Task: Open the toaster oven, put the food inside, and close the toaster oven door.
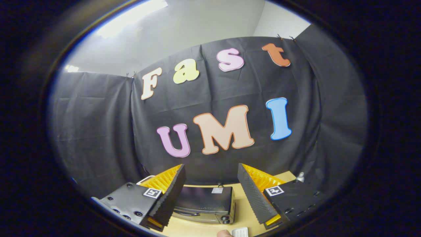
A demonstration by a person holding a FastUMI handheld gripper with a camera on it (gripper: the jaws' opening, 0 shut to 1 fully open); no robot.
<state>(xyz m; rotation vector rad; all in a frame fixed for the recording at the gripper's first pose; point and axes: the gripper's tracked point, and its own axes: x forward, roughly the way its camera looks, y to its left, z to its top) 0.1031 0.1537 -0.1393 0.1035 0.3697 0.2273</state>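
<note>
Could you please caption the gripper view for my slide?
Open gripper held above the closed toaster oven on the table.

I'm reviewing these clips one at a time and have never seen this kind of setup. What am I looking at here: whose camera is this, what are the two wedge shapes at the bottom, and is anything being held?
This is one picture from a fisheye camera riding on a hand-held tool, which a person carries; no robot arm is involved. The two wedge shapes are its fingers, pointing forward and spread apart, so the tool is open with nothing between them. It is raised and looking mostly at the booth's cloth wall. Below and ahead of the fingers a toaster oven sits on a light wooden table, door closed as far as I can tell. Nearer than the oven lie a small white object and something pinkish, too cut off to identify.
</note>
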